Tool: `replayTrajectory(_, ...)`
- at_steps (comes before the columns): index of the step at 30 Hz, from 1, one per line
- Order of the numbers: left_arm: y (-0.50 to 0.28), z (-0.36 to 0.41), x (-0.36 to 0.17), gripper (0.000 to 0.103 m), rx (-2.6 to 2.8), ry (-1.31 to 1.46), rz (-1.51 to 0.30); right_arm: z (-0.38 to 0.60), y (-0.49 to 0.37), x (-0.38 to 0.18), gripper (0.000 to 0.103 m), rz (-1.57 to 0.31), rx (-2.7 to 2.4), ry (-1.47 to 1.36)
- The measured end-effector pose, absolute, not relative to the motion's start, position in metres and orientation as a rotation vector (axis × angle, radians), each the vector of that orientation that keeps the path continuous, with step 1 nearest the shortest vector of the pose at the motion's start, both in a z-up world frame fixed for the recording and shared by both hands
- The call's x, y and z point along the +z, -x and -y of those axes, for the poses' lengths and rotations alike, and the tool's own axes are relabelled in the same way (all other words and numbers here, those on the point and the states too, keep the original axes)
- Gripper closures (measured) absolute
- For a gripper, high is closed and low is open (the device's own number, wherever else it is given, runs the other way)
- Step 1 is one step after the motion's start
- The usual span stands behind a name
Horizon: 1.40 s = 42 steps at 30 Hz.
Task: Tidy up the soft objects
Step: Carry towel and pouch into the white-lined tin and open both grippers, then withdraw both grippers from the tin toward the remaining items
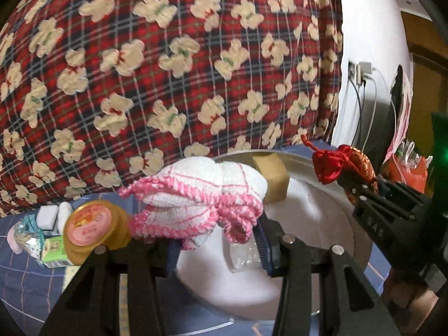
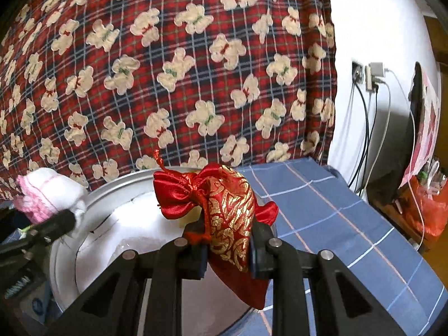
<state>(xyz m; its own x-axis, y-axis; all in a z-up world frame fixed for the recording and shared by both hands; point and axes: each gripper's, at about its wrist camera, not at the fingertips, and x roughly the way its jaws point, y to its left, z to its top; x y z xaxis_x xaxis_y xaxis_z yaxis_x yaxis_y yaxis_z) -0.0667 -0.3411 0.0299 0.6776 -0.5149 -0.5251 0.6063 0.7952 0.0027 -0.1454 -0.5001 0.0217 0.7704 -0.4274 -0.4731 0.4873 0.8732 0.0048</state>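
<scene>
The white cloth with pink knitted edging (image 1: 201, 196) is bunched between the fingers of the left tool (image 1: 215, 240), which pinches it and holds it over the near rim of a round metal basin (image 1: 322, 168). The red-and-gold drawstring pouch (image 2: 226, 218) hangs in the right tool (image 2: 226, 254), whose fingers are pressed tight on its middle, neck and bow up, tail drooping below. It too is over the basin, toward its right edge. Inside the basin lie a white lining or cloth – which of the two I cannot tell – and a tan sponge block (image 1: 273, 176) against the far wall; something clear and crinkled shows just under the left tool.

The step in hand looks like the carry-and-drop: both soft things are gathered and poised over the container, neither yet let go. The next move calls for easing each tool lower and a little further in, so the cloth and the pouch clear the rim, then spreading the fingers. The cloth's loose loops could catch on a finger, so it may need a slight shake or a clean upward pull-away.

Around the basin is a blue checked bed sheet (image 2: 330, 210), backed by a large red plaid quilt with cream bears (image 1: 168, 70). To the left sit a yellow-lidded jar (image 1: 92, 224), a small green carton and white packets – hard items, likely to be left alone.
</scene>
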Motion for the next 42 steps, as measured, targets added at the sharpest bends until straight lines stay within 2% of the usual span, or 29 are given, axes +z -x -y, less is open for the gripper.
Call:
replayTrajectory(9,0.057,0.357,0.006,0.058,-0.595,-0.228,-0.612,0.501,0.135,0.009,0.077,-0.547,-0.464,-0.148)
replayTrajectory(10,0.056,0.357,0.005,0.055,-0.592,-0.228,-0.615,0.501,0.134,0.008,0.074,-0.554,-0.458,-0.154)
replayTrajectory(11,0.055,0.357,0.004,0.050,-0.588,-0.228,-0.618,0.501,0.133,0.007,0.071,-0.561,-0.450,-0.164)
replayTrajectory(13,0.058,0.355,0.006,0.028,-0.575,-0.228,-0.604,0.503,0.131,0.004,0.057,-0.578,-0.437,-0.191)
replayTrajectory(14,0.060,0.354,0.009,0.022,-0.573,-0.229,-0.588,0.504,0.131,0.004,0.055,-0.580,-0.434,-0.206)
replayTrajectory(16,0.066,0.353,0.016,0.001,-0.584,-0.225,-0.546,0.506,0.134,0.006,0.044,-0.559,-0.412,-0.240)
replayTrajectory(18,0.071,0.349,0.023,0.000,-0.544,-0.219,-0.497,0.510,0.139,0.010,0.032,-0.527,-0.397,-0.285)
replayTrajectory(19,0.073,0.347,0.027,0.000,-0.540,-0.215,-0.477,0.511,0.141,0.011,0.030,-0.508,-0.382,-0.305)
replayTrajectory(30,0.075,0.320,0.038,0.000,-0.516,-0.172,-0.470,0.508,0.172,0.035,0.030,-0.261,-0.363,-0.346)
replayTrajectory(42,0.081,0.244,0.030,0.000,-0.406,-0.187,-0.408,0.487,0.180,0.032,0.030,-0.186,-0.487,-0.169)
